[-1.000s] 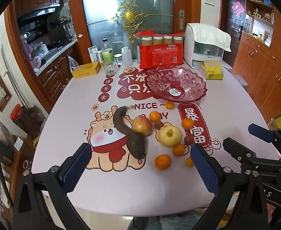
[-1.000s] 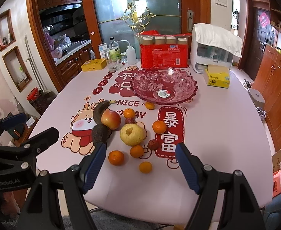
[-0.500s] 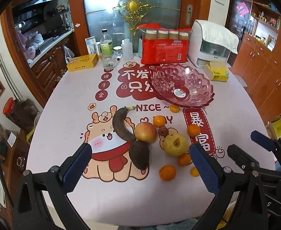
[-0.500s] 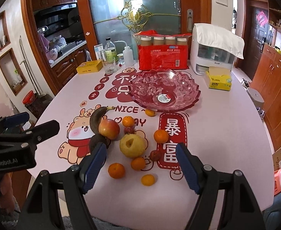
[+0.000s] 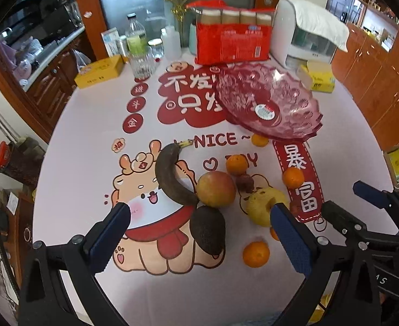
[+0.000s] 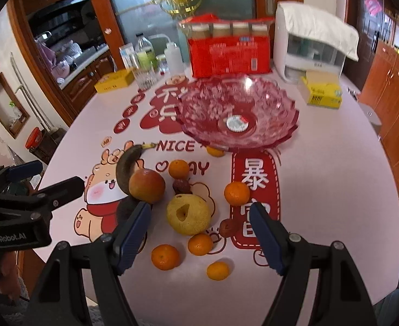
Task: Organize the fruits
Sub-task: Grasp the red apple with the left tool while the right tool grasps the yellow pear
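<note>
Pink glass bowl [image 6: 270, 125] empty, fruit [image 6: 188, 214] on table [image 6: 321, 190]

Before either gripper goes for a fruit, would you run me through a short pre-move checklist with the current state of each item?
1. Left gripper open, holding nothing: ok.
2. Right gripper open, holding nothing: ok.
3. Pink glass bowl has no fruit in it, ready to receive: ok.
4. Yellow pear free of neighbours for a clean grasp: cannot tell.
5. Apple clear of the banana: not ok, they touch.
6. Avocado lies between the left fingers in view: ok.
</note>
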Demonstrator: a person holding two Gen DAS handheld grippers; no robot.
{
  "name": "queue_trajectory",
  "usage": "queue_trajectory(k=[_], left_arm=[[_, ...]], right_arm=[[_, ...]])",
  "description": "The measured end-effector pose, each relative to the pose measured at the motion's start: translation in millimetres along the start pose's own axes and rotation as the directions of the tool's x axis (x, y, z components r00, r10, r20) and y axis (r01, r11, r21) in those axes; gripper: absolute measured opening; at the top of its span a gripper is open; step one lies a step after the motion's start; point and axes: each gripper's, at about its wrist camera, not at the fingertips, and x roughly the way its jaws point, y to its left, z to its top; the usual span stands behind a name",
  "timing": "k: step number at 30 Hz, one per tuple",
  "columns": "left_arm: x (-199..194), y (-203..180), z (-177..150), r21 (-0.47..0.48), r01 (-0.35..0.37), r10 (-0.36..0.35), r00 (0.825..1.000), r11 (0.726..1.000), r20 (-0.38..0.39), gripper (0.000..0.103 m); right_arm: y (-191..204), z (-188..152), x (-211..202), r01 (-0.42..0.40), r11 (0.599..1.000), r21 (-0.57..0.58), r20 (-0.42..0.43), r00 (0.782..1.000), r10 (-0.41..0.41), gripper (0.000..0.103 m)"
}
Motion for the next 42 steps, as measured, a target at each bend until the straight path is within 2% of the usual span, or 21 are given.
queue_trajectory(k=[6, 13, 18, 20, 25, 29, 35, 37, 38, 40, 42], left_arm=[[45.4, 7.1, 12.4, 0.009, 0.033, -0.033, 0.996, 0.999, -0.080, 0.102], [105.3, 20.9, 18.5, -0.037, 0.111, -0.116, 0.972, 0.993, -0.203, 0.102], [132.0, 19.2, 19.4, -0.035, 0.131, -0.136, 0.959, 0.991, -0.248, 0.099], [141.0, 15.8, 20.0, -0.026, 0.142, -0.144, 0.955, 0.990, -0.260, 0.098], [159.9, 8.1, 20.6, -0.008, 0.156, -0.151, 0.942, 0.988, -0.299, 0.088], [168.3, 2.0, 20.4, 0.008, 0.172, -0.161, 0.934, 0.985, -0.319, 0.086], [179.5, -9.0, 18.9, 0.029, 0.196, -0.175, 0.923, 0.980, -0.342, 0.075], [181.2, -12.0, 18.3, 0.036, 0.211, -0.187, 0.920, 0.977, -0.344, 0.066], [182.5, -13.9, 17.7, 0.034, 0.226, -0.200, 0.915, 0.974, -0.350, 0.066], [181.8, -17.6, 16.5, 0.057, 0.217, -0.185, 0.922, 0.975, -0.340, 0.066], [182.4, -22.3, 15.7, 0.081, 0.206, -0.169, 0.929, 0.975, -0.330, 0.065]], right_arm=[[-6.2, 2.1, 41.9, -0.023, 0.999, 0.039, -0.109, 0.994, 0.027, 0.076], [-9.5, -2.6, 88.9, -0.047, 0.997, 0.067, -0.246, 0.967, 0.062, 0.076], [-10.4, -4.2, 110.4, -0.068, 0.994, 0.081, -0.305, 0.948, 0.089, 0.076], [-8.6, -5.1, 117.2, -0.074, 0.994, 0.082, -0.322, 0.942, 0.096, 0.076], [-4.7, -5.4, 133.2, -0.108, 0.991, 0.084, -0.350, 0.927, 0.131, 0.076], [2.2, -3.7, 140.7, -0.132, 0.989, 0.062, -0.361, 0.921, 0.145, 0.076], [10.3, -3.7, 153.3, -0.175, 0.983, 0.050, -0.388, 0.904, 0.181, 0.076], [11.7, -5.1, 157.6, -0.193, 0.980, 0.054, -0.400, 0.895, 0.198, 0.075], [12.3, -6.0, 159.1, -0.207, 0.977, 0.059, -0.404, 0.890, 0.213, 0.073], [13.5, -6.7, 159.0, -0.227, 0.972, 0.063, -0.406, 0.884, 0.233, 0.066], [15.4, -7.0, 158.6, -0.226, 0.973, 0.052, -0.402, 0.887, 0.227, 0.066]])
